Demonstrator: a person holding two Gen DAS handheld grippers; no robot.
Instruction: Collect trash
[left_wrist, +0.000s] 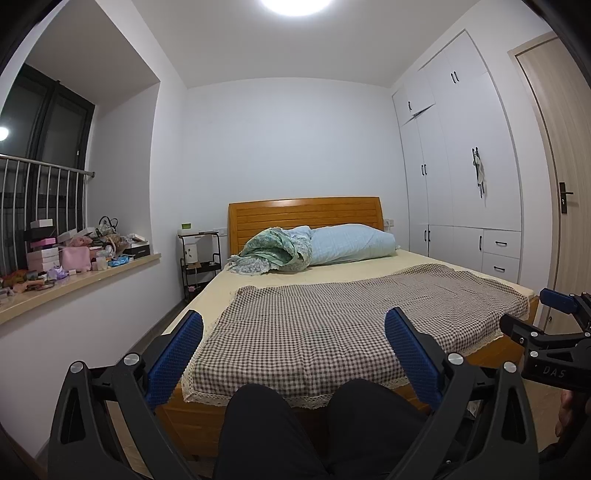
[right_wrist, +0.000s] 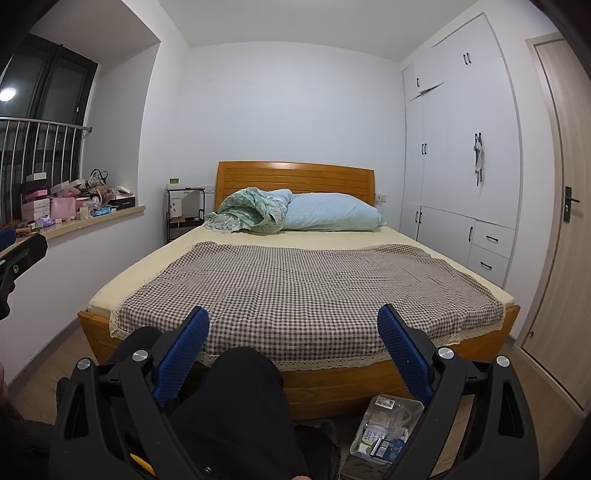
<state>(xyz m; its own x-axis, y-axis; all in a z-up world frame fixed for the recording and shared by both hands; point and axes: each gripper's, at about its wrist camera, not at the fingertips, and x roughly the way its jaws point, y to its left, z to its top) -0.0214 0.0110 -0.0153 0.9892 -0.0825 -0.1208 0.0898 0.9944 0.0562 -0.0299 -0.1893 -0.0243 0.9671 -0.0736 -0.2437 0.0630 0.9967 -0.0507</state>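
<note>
While both the left gripper (left_wrist: 293, 330) and right gripper (right_wrist: 293, 326) gape empty, the trash container (right_wrist: 384, 428) lies lengthwise toward the bed (right_wrist: 332, 380).

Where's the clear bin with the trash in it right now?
The clear bin shows only in the right wrist view, on the floor at the foot of the bed, just under the right tool, right of the person's dark-clad knee.

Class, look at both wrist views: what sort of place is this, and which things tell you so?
A home bedroom, most likely. A wooden bed with a pillow fills the middle, built-in white wardrobes line the right wall, and a cluttered windowsill runs along the left.
</note>
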